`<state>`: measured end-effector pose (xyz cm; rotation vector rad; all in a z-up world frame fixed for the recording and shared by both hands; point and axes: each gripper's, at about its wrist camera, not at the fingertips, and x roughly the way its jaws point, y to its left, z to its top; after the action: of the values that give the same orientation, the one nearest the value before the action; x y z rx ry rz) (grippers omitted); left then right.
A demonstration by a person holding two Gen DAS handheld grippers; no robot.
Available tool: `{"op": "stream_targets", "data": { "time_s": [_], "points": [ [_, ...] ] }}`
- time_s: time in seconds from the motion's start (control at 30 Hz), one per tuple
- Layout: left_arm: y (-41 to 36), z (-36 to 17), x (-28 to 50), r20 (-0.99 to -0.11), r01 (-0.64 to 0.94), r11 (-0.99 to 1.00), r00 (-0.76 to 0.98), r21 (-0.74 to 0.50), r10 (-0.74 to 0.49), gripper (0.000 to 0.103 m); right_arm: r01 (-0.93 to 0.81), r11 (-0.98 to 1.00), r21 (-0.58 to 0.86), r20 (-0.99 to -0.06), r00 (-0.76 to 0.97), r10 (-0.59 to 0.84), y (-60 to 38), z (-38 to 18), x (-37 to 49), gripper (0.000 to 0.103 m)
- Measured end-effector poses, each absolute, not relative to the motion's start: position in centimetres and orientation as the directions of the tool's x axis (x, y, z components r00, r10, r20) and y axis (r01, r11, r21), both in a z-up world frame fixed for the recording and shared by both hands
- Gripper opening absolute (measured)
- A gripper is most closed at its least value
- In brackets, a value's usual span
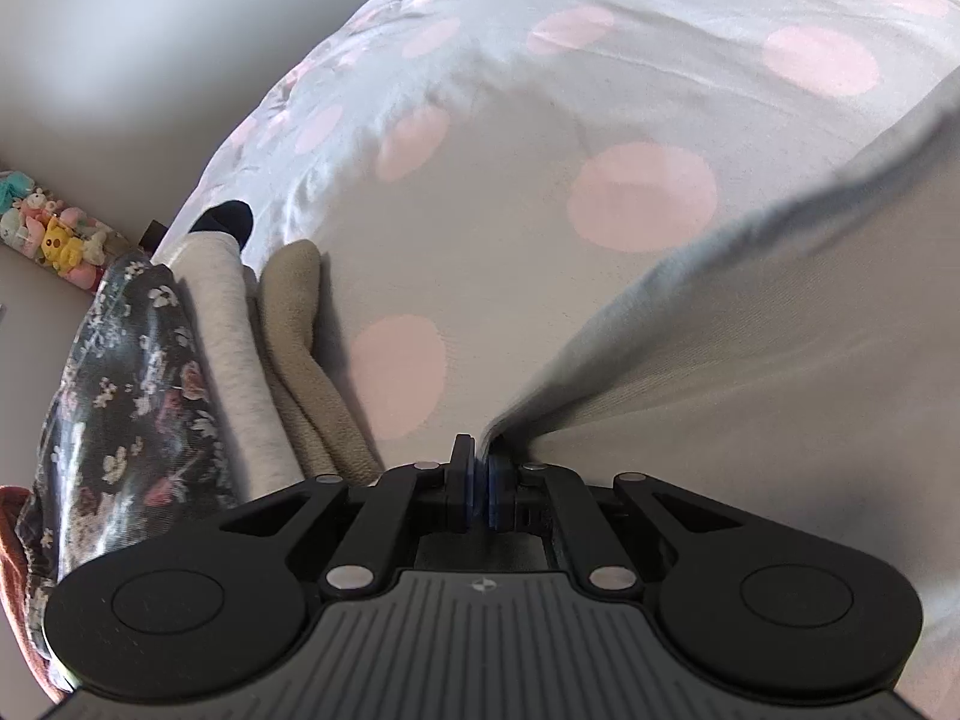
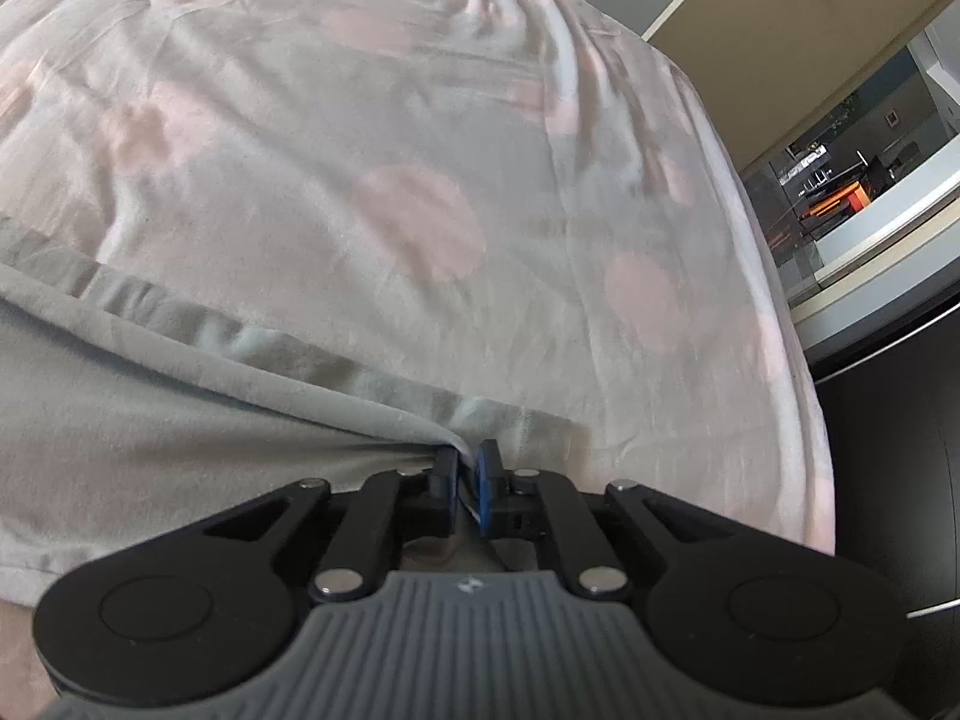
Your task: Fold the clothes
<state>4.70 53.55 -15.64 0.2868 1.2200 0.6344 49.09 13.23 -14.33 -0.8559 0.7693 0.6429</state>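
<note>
Left wrist view: the left tool [image 1: 480, 483] has its blue pads pinched tight on an edge of the pale grey-green soft cotton garment [image 1: 780, 372], which hangs taut off to the right above the pink-dotted grey bedspread [image 1: 642, 192]. Folded pieces, a dark floral fabric [image 1: 126, 372], a white knit [image 1: 231, 348] and a beige knit [image 1: 303, 330], lie stacked at the left.

Right wrist view: the right tool [image 2: 467, 489] is nearly closed on the garment's hemmed edge [image 2: 252, 348]. Likely a fold is being carried; both tools must travel together, keeping the edge level. A pale cabinet [image 2: 780, 48] stands beyond the bed.
</note>
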Motion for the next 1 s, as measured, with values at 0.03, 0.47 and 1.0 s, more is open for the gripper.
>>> {"op": "stream_targets", "data": {
  "time_s": [0.03,0.47,1.0],
  "points": [
    [53.7,-16.0,4.9,-0.780,-0.298,0.794,0.197,0.529,0.594,0.003,-0.751,0.524,-0.402,-0.803,0.564,0.192,13.1,-14.4,49.3,0.008],
    [52.4,-13.7,4.2,-0.735,-0.334,0.763,0.236,0.553,0.636,0.018,-0.578,0.805,-0.133,-0.780,0.562,0.275,6.4,-9.6,51.4,0.029],
    [49.3,-12.3,3.9,-0.697,-0.291,0.743,0.262,0.602,0.667,0.020,-0.464,0.882,0.081,-0.760,0.544,0.356,4.3,-10.0,51.0,0.007]
  ]
}}
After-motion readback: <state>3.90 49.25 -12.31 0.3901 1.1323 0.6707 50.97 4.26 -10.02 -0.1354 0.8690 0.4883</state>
